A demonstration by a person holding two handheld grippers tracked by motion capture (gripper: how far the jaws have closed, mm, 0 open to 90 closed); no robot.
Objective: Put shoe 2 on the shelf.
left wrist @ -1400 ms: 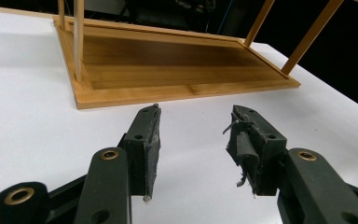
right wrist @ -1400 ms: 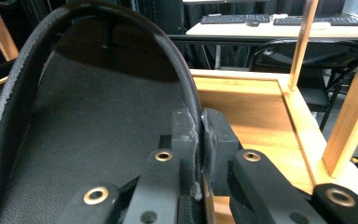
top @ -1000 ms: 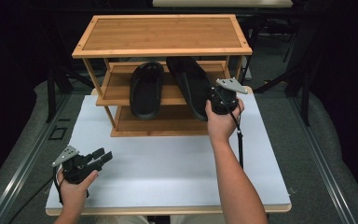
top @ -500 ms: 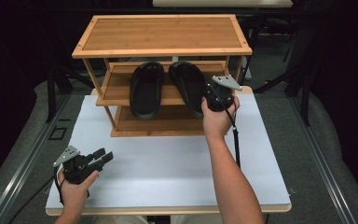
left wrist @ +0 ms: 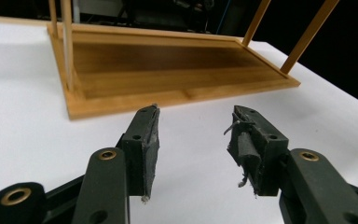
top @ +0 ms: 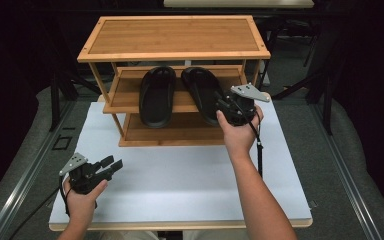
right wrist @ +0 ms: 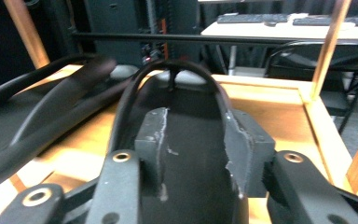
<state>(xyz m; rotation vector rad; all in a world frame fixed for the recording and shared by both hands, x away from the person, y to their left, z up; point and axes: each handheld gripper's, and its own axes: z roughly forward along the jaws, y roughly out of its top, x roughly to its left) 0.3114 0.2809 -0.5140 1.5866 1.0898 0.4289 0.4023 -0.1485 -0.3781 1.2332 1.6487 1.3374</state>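
The right gripper (top: pixel 223 106) had its fingers (right wrist: pixel 154 140) released: they had just been opening, and the heel of the right sandal (top: pixel 203 92) lay between the worn pads without being pressed, as the right gripper view showed. That sandal was black, with a raised rim and a dark footbed; it lay on the middle shelf of the bamboo shoe rack (top: pixel 174 52), toe toward the back, just beside the left sandal (top: pixel 156 95), a matching black one. In the right gripper view the left sandal was blurred and cut off at the frame's left edge. In the high view the top shelf hid the toes of both sandals, and the hand and gripper body covered the right sandal's heel.

The left gripper (top: pixel 111 166) rested low over the white worktop (top: pixel 180 175) near its front left corner, well apart from the rack, its fingers (left wrist: pixel 145 140) spread with nothing between them; the pads looked frayed. Ahead of them stood the rack's bottom shelf. No brand, label or writing could be read on anything.
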